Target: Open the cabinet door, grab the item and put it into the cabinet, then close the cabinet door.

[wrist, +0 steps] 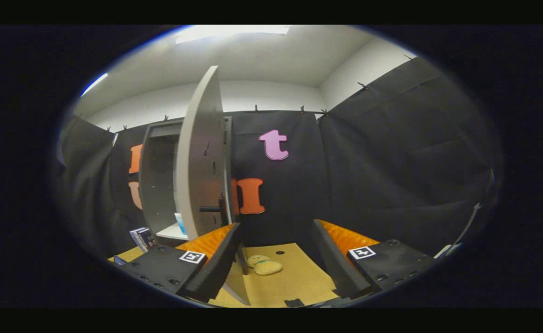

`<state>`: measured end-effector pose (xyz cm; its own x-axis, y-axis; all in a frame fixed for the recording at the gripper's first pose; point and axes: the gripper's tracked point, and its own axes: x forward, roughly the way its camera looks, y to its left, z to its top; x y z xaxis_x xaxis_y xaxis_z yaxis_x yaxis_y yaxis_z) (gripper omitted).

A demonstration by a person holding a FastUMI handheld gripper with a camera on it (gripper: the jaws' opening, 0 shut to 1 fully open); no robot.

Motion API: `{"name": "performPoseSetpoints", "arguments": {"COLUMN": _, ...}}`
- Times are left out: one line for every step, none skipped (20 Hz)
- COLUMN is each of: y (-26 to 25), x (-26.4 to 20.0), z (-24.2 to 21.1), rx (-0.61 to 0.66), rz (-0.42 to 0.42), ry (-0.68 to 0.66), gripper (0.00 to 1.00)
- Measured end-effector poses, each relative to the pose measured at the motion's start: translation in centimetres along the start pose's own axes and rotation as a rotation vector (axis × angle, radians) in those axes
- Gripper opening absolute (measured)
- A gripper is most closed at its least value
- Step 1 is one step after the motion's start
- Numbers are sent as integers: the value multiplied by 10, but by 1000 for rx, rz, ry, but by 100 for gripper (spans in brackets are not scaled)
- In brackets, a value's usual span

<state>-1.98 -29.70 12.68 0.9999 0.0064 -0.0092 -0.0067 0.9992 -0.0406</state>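
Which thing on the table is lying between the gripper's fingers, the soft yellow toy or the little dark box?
The soft yellow plush toy lies on the tan tabletop between the open gripper fingers; the small dark blue box stands off beside the grey cabinet.

I am seeing a tan surface (294, 277) stretching out ahead. A small yellowish plush toy (264, 265) is lying on it, and the grey cabinet (158, 185) is standing at its left rear. A dark box (142, 238) is standing on it just beside the cabinet's base.
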Motion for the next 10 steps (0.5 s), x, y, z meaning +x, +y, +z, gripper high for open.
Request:
{"name": "performPoseSetpoints", "arguments": {"y": -3, "x": 9, "z": -4, "rx": 11, "rz": 4, "ry": 15, "gripper": 97}}
{"name": "performPoseSetpoints", "arguments": {"y": -5, "x": 17, "z": -8, "rx": 21, "rz": 9, "ry": 28, "gripper": 97}}
{"name": "performPoseSetpoints", "arguments": {"y": -8, "x": 24, "z": -12, "rx": 28, "rz": 12, "ry": 39, "gripper": 97}}
{"name": "performPoseSetpoints", "arguments": {"y": -8, "x": 29, "z": -17, "rx": 33, "rz": 14, "ry": 50, "gripper": 97}}
{"name": "performPoseSetpoints", "arguments": {"y": -8, "x": 33, "z": -23, "rx": 35, "rz": 17, "ry": 60, "gripper": 97}}
{"name": "performPoseSetpoints", "arguments": {"y": -6, "x": 38, "z": -26, "rx": 37, "rz": 20, "ry": 64, "gripper": 97}}
{"name": "performPoseSetpoints", "arguments": {"y": -5, "x": 43, "z": -27, "rx": 40, "rz": 26, "ry": 67, "gripper": 97}}
{"name": "performPoseSetpoints", "arguments": {"y": -1, "x": 47, "z": -29, "rx": 44, "rz": 32, "ry": 73, "gripper": 97}}
{"name": "performPoseSetpoints", "arguments": {"y": 2, "x": 51, "z": -31, "rx": 42, "rz": 25, "ry": 78, "gripper": 97}}
{"name": "performPoseSetpoints", "arguments": {"y": 1, "x": 55, "z": -32, "rx": 37, "rz": 18, "ry": 78, "gripper": 97}}
